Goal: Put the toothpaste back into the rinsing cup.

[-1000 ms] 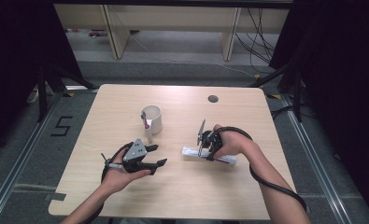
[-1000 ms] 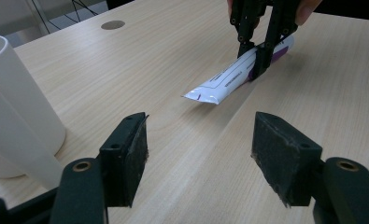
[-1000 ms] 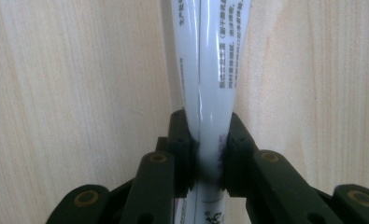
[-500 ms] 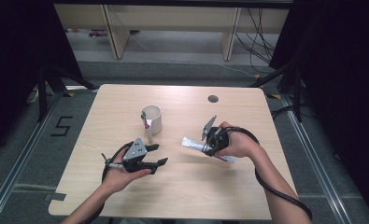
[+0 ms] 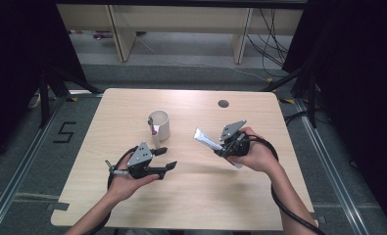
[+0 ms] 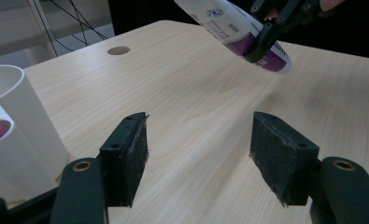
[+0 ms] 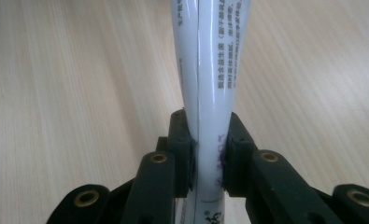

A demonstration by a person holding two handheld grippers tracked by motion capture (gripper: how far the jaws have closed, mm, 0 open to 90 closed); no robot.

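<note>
The tube (image 5: 206,141), white with purple print, is lifted clear of the table (image 5: 259,196), held at a slant over the right half of the top with its flat crimped end pointing up and left toward the cup. In the right gripper view the tube (image 7: 210,93) runs straight up from between the two black jaws, which press on it from both sides near its lower, purple-lettered part, so the right gripper (image 5: 226,149) is clamped tight on the tube. In the left gripper view the same tube (image 6: 238,30) shows at the top, slanting down to the right above the wood, with the right gripper's dark jaws gripping it at the purple band. The right hand (image 5: 252,154) wraps the gripper body, and a black cable loops from it down along the forearm. To the left of the tube and well apart from it, the white cup (image 5: 159,123) stands upright near the middle of the table, with a toothbrush (image 5: 153,132) with a dark pink part leaning in it on its near side. Nearer the person, just below the cup, the left gripper (image 5: 164,159) is held by the left hand (image 5: 127,178) low over the table, pointing right; its jaws stand wide apart with only bare wood between them, and the cup (image 6: 14,135) stands close beside its left jaw. A small round hole (image 5: 223,104) is set in the far part of the table.
</note>
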